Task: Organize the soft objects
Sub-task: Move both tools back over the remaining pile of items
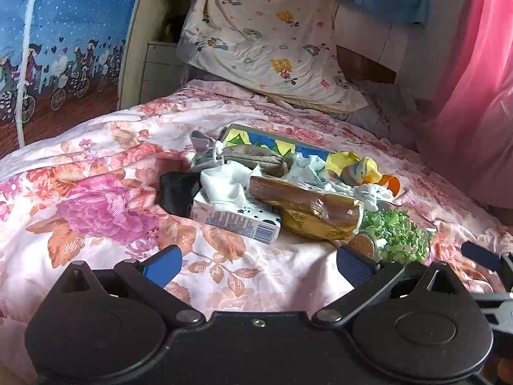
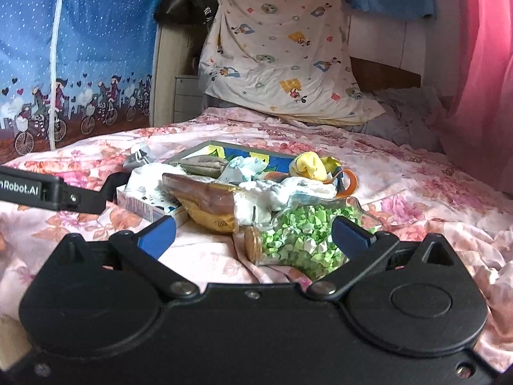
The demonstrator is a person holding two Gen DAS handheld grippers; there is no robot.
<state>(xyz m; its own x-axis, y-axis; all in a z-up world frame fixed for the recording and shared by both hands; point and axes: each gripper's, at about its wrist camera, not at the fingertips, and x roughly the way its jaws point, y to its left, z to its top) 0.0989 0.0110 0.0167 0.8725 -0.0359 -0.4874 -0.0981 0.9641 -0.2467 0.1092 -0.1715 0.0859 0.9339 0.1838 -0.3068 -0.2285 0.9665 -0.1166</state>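
Left wrist view shows the left gripper (image 1: 258, 264) and right gripper (image 2: 253, 235) wide apart, empty, before the pile (image 1: 275, 189) mid-frame; likely picking comes next, needing a reach forward.

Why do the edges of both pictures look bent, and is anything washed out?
Left wrist view: fisheye curve bends the bedspread; pink curtain glows overbright. Right wrist view: same bending, curtain washed out, jar slightly soft.

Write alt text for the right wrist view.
An open right gripper hovers before a corked clear glass bottle of green paper stars lying on a pink floral bedspread. Behind sit a gold snack bag, white cloths and a yellow sock.
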